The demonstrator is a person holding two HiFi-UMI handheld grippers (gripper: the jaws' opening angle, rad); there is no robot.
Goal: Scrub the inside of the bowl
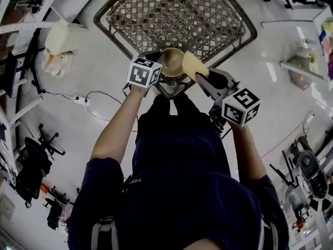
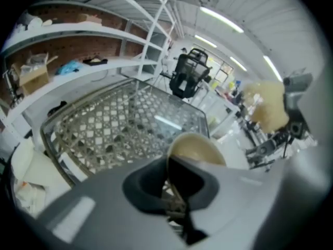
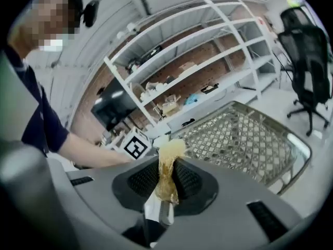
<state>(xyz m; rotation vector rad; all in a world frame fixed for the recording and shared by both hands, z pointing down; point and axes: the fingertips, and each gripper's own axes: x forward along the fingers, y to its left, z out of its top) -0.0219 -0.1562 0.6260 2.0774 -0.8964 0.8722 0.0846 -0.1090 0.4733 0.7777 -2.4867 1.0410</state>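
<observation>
1. The left gripper view shows us the left gripper [image 2: 169, 178] clenched on the rim of the bowl [image 2: 196, 149]. The head view instead places the bowl over the near corner of the mesh worktop [image 1: 171, 14].
2. In the right gripper view we see the right gripper [image 3: 165, 184] grasping the sponge [image 3: 167, 165], which lies just beside the bowl in the head view.
3. Shelves [image 3: 197, 61] and an office chair [image 2: 190, 77] stand beyond the worktop.

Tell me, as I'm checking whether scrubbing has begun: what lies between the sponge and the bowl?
Nothing; the left gripper view shows only open air between the sponge and the bowl.
</observation>
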